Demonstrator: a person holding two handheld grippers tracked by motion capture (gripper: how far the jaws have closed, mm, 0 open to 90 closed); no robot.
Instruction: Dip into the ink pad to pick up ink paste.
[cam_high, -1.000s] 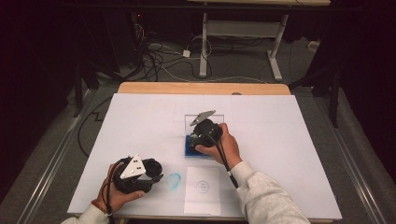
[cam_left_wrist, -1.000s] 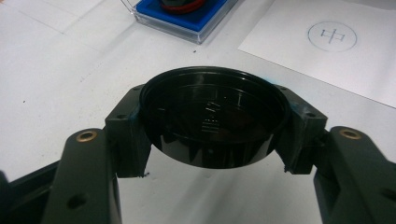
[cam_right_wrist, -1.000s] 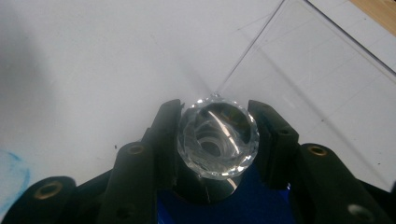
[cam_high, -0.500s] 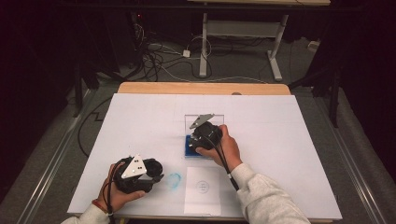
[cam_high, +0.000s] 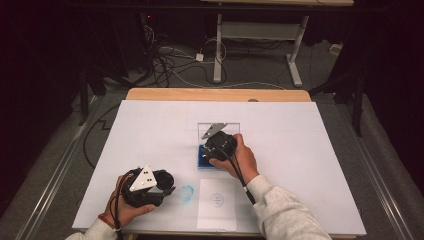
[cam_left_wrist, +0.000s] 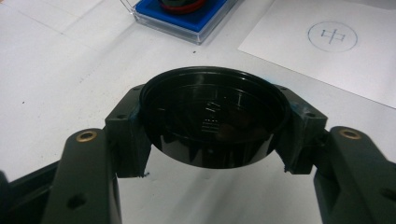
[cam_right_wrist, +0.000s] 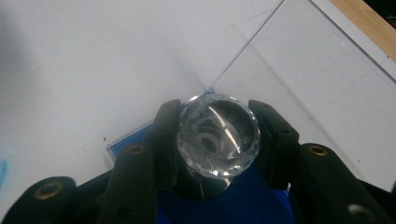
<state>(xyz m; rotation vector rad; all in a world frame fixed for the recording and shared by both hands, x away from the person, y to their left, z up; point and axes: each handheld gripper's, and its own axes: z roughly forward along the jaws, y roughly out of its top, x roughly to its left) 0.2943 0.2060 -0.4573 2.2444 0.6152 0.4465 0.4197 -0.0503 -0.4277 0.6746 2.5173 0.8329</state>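
Black lid (cam_left_wrist: 212, 119) clamped in left fingers (cam_left_wrist: 212, 135); right fingers (cam_right_wrist: 217, 140) grip crystal knob (cam_right_wrist: 218, 137).

We see a white worktop (cam_high: 310, 150) with a pale wooden strip (cam_high: 215, 94) along its upper edge. At frame centre sits a blue tray (cam_high: 202, 161) in a clear case. Our left tool (cam_left_wrist: 212, 126) is black, around a glossy black round lid (cam_left_wrist: 212, 121); our right tool (cam_right_wrist: 217, 140) is black, around a clear faceted knob (cam_right_wrist: 218, 135). Lower centre, a white sheet (cam_high: 216, 202) bears a circled mark; beside it, a blue smudge (cam_high: 186, 193).
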